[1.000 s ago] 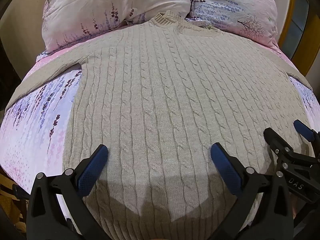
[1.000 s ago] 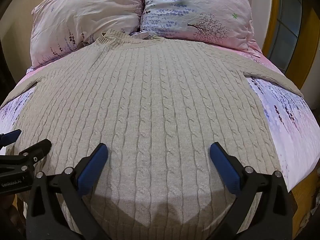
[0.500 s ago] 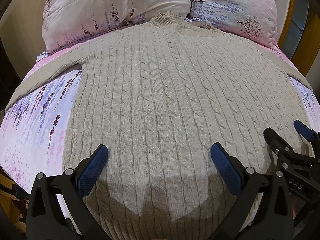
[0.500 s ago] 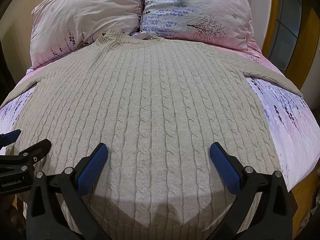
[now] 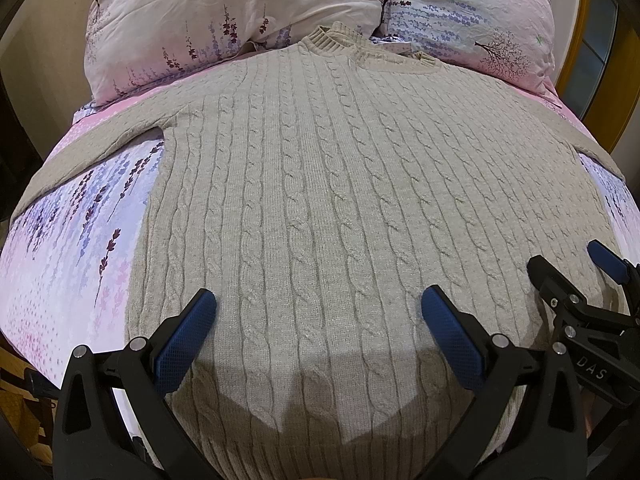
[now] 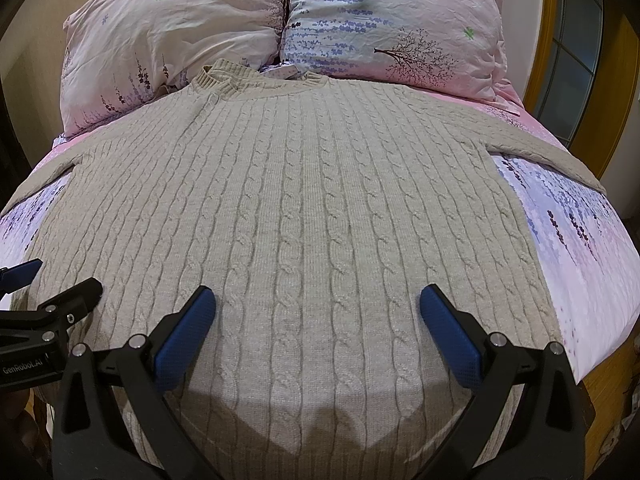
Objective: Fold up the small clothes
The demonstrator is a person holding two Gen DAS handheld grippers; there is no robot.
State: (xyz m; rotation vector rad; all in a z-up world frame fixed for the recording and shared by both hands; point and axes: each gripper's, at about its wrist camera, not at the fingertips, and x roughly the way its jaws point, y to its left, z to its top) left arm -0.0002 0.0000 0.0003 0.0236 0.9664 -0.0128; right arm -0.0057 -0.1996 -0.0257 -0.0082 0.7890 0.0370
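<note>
A beige cable-knit sweater (image 5: 328, 200) lies flat and face up on the bed, collar toward the pillows, both sleeves spread out to the sides; it also fills the right wrist view (image 6: 304, 208). My left gripper (image 5: 318, 312) is open and empty, hovering over the sweater's lower left part near the hem. My right gripper (image 6: 316, 308) is open and empty over the lower right part. The right gripper also shows at the right edge of the left wrist view (image 5: 576, 272), and the left gripper shows at the left edge of the right wrist view (image 6: 60, 276).
The bed sheet (image 5: 72, 240) is pink and lilac with a flower print. Two matching pillows (image 6: 168, 32) (image 6: 392, 24) lie at the head of the bed behind the collar. A wooden frame with glass panes (image 6: 576, 60) stands at the right.
</note>
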